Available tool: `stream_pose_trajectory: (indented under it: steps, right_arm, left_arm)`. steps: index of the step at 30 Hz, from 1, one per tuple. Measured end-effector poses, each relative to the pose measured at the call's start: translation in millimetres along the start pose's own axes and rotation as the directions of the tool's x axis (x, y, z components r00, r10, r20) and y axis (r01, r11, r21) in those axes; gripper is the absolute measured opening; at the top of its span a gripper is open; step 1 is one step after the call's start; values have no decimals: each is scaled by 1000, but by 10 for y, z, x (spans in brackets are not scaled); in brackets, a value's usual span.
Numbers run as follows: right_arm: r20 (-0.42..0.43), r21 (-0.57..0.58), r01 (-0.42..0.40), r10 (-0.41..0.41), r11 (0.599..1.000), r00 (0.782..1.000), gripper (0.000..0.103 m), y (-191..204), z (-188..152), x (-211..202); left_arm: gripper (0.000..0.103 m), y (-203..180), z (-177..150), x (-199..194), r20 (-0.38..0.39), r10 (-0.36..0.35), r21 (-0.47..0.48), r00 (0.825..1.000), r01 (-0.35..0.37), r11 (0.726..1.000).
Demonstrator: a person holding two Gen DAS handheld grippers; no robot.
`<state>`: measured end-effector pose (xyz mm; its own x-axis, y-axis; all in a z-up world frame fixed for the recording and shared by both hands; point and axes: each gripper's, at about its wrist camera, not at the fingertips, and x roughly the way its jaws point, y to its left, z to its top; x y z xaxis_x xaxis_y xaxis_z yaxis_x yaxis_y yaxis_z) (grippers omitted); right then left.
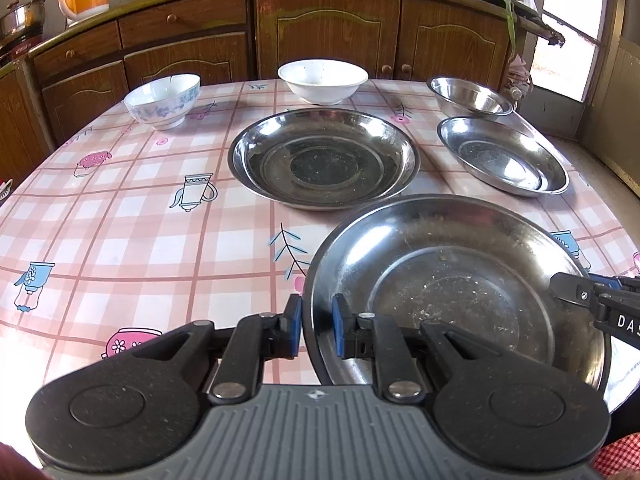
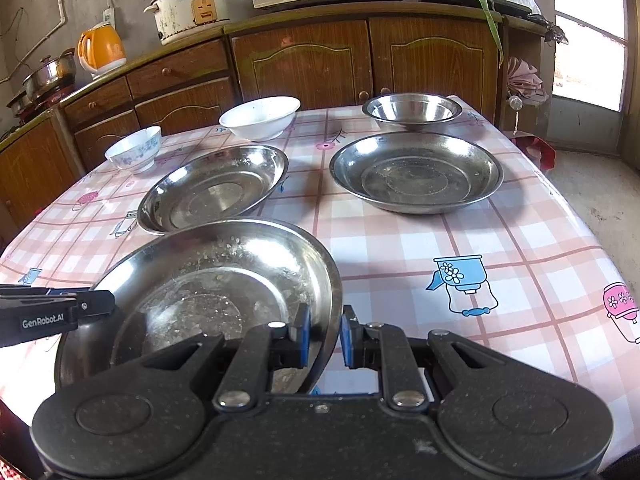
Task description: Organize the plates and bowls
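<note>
Both grippers pinch the same near steel plate (image 1: 452,292), one each side: left gripper (image 1: 316,320) has its blue pads narrow on the plate's left rim, right gripper (image 2: 325,330) does the same on the right rim, so the plate sits btwn the two hands, near edge of the table (image 1: 120,208). Whether it rests on the cloth or hangs just above, can't tell. Key relation: next steel plate (image 1: 324,158) lies straight ahead, just beyond the held one's far rim, slightly left; third steel plate (image 2: 416,172) is far right, w/ a steel bowl (image 2: 412,110) behind it. White bowl (image 1: 323,80) and floral bowl (image 1: 162,100) sit along the far edge. Likely next: carry fwd and nest onto the middle plate, both hands level, roughly equal reach.
</note>
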<state>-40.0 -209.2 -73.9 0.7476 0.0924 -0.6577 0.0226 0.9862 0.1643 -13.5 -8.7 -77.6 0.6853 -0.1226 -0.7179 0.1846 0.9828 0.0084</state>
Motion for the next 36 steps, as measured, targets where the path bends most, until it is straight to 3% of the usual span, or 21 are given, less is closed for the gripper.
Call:
stream_pose_trajectory:
  steps: [19,23,26,30,36]
  right_arm:
    - [-42,-9,6,-7,1000,999,25,16,-119,252]
    - [-47,-10,-3,3,1000,999,34,22,-126,266]
    - [-44,-16,9,-10,1000,999,52,29,-116,268]
    - [-15,7,27,-26,1000,1000,64,-42,-57,205]
    - [41,29,12,-13,1000,999,69,-83,147,104]
  left_arm:
    - [18,33,-95,190,-35,18,0,999,-18,1000]
    - [21,39,-92,193,-34,8,-9,999,-8,1000]
    - [23,60,-96,208,-49,-4,-29,999,2,1000]
    - [35,134,-57,178,-38,12,-60,999,-14,998]
    - [48,236,68,100,-16,31,-92,999,-32,995]
